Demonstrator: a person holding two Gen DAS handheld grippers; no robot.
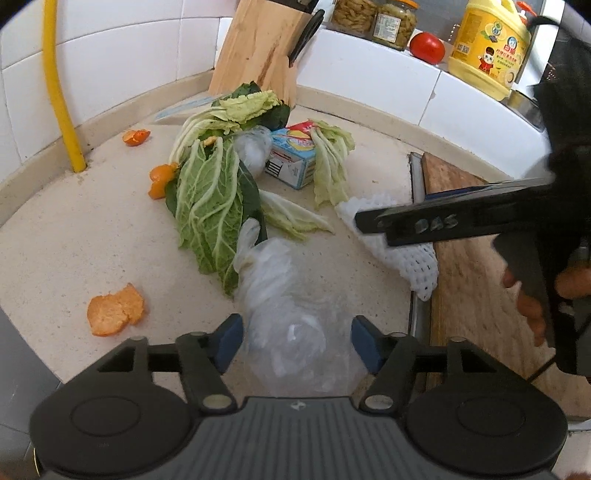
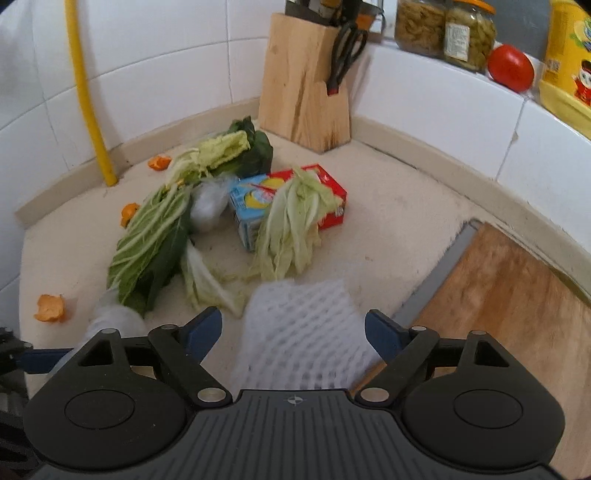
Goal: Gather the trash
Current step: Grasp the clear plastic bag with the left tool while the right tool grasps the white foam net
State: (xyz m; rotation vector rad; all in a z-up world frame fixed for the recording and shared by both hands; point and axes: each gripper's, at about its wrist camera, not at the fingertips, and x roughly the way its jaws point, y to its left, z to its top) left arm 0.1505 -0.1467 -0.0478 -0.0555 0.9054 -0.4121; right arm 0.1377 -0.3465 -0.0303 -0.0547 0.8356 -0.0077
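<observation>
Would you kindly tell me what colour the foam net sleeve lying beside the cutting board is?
White, with an open mesh pattern: the foam net sleeve shows sharpest in the left wrist view.

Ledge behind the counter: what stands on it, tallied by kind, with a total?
Glass jars: 2
Tomato: 1
Yellow bottle: 1
Total: 4 in view; the right gripper hides the ledge's far right end in the left wrist view.

Raised letters on the side of the right hand-held gripper (image 1: 373, 225) read, as far as the blur allows, "DAS"; the yellow bottle (image 1: 487, 48) carries a printed label with cartoon figures, its characters too small to read; jar labels (image 2: 456, 40) and carton (image 2: 255, 206) print likewise unreadable.
</observation>
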